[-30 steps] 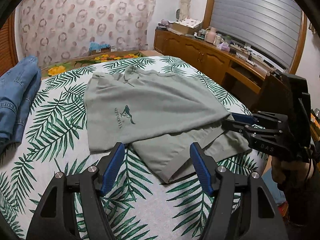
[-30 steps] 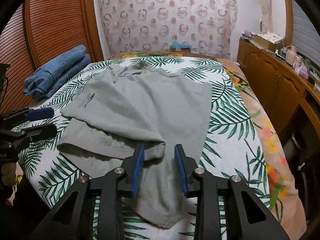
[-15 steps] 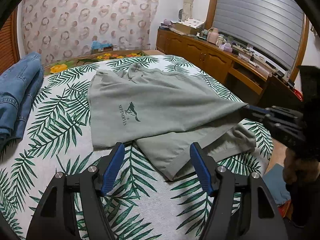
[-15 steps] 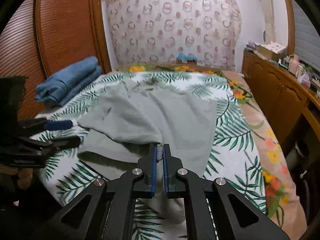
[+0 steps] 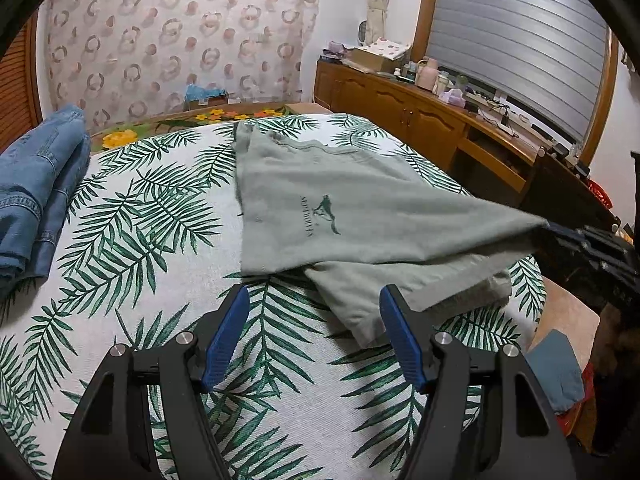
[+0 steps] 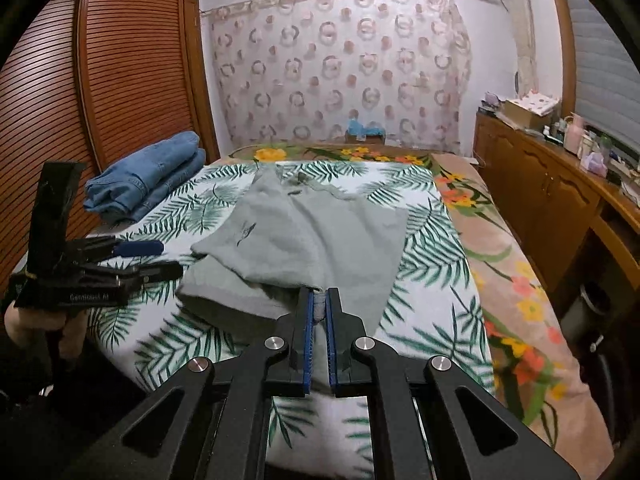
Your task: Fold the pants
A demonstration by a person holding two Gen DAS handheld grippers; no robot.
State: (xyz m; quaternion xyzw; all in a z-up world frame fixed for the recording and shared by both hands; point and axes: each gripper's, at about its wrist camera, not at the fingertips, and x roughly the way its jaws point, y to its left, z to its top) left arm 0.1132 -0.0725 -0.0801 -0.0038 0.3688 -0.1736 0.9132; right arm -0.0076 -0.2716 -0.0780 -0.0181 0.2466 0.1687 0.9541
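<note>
Grey-green pants with a small dark logo lie on the palm-leaf bedsheet, one layer folded over another. My right gripper is shut on a corner of the top layer and holds it raised, so the cloth stretches in a taut ridge towards it. In the left wrist view that gripper sits at the right edge with the cloth pulled to its tip. My left gripper hovers open just short of the near hem, with nothing between its fingers; in the right wrist view the left gripper is at the left.
Folded blue jeans lie at the bed's far left. A wooden dresser with clutter runs along the right wall. Louvred wardrobe doors stand on the left. A floral blanket covers the bed's right side.
My right gripper has closed on the corner of the top layer and drawn it up and back, pulling the cloth taut. The left gripper has stayed where it was.
</note>
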